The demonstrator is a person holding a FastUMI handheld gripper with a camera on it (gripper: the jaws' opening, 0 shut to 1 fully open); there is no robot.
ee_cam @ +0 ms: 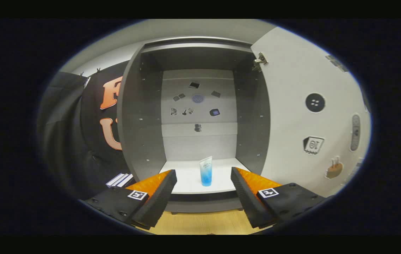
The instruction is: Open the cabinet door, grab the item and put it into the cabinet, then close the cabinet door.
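Tube [206, 171] stands upright on the cabinet [140, 116] floor, beyond our gripper [204, 192], whose fingers are spread apart, holding nothing. Door [292, 116] hangs open.

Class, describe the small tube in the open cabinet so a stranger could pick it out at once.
Start at the tall dark grey cabinet, its white door swung open. On its white bottom shelf stands a translucent blue squeeze tube, upright on its cap, just beyond the open gripper. It stands free, unlike the small stickers flat on the back panel.
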